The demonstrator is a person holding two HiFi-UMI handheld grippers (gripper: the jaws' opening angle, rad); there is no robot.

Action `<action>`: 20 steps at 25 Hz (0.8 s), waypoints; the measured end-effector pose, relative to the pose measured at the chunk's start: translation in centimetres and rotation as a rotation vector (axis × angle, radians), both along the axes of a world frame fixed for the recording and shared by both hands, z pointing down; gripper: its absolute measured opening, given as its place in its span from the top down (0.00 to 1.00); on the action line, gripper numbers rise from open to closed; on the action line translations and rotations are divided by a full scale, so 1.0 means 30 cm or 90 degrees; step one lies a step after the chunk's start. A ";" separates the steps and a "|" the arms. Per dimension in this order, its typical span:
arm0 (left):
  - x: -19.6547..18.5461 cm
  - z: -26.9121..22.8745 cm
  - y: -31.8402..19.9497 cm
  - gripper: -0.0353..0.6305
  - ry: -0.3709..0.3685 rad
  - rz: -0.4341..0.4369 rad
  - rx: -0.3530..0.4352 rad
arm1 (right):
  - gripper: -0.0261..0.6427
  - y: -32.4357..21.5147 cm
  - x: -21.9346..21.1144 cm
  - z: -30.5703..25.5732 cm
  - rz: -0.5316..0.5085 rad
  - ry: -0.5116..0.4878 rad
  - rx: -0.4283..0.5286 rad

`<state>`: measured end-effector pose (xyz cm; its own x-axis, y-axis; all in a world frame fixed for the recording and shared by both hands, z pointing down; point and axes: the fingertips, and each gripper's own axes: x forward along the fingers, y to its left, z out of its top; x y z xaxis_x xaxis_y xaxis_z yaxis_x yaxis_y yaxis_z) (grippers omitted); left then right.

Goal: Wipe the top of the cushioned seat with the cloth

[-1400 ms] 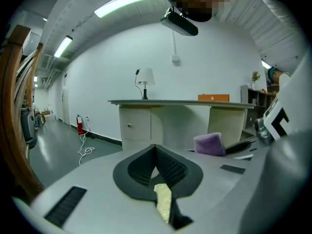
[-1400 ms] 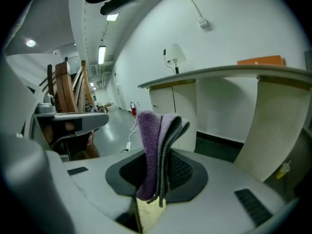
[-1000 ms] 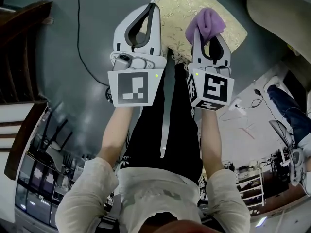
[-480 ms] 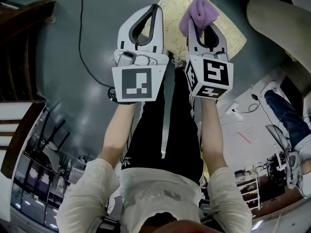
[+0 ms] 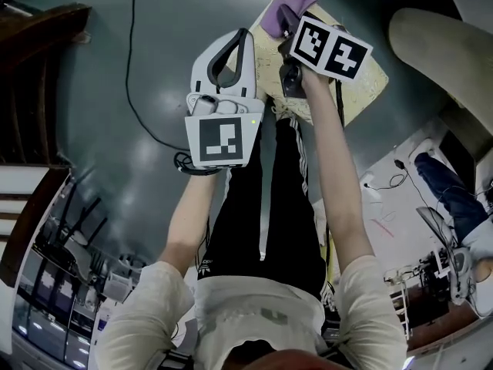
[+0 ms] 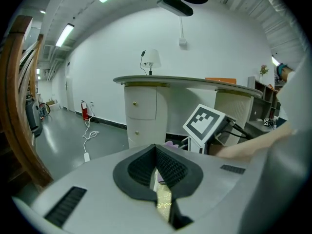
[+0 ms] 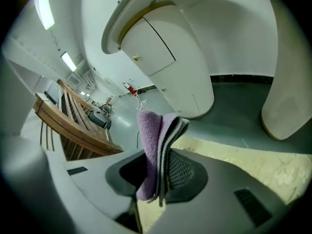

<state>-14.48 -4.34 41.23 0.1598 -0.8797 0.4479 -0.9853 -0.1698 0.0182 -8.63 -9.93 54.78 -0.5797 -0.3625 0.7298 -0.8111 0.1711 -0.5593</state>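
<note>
Purple cloth (image 5: 282, 8), clamped in right gripper (image 5: 290, 25), sits at 11 o'clock corner of cushioned seat (image 5: 359, 79), likely for wiping; left gripper (image 5: 245, 35) hangs closed, empty.

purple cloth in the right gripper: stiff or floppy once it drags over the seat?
Probably floppy: the cloth sits folded in layers, its free end curling above the right gripper, which is shut on it. It looks light. Its fuzzy pile may catch on the patterned cushioned seat rather than slide, so it may bunch.
</note>
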 end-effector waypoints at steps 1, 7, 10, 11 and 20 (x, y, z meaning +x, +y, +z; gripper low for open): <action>-0.002 0.007 0.001 0.96 0.001 -0.001 -0.004 | 0.83 -0.009 -0.006 0.012 0.002 0.000 -0.006; 0.005 0.039 0.000 0.96 -0.006 0.013 -0.020 | 0.83 -0.041 -0.013 0.070 0.015 0.012 -0.033; 0.016 0.040 -0.006 0.96 -0.008 0.018 -0.023 | 0.83 -0.046 -0.001 0.082 0.016 0.012 -0.043; 0.021 0.041 -0.008 0.96 -0.007 0.020 -0.023 | 0.83 -0.047 0.003 0.084 0.017 0.008 -0.047; 0.062 0.031 -0.031 0.96 -0.002 0.039 -0.027 | 0.83 -0.011 0.100 0.073 0.027 0.006 -0.078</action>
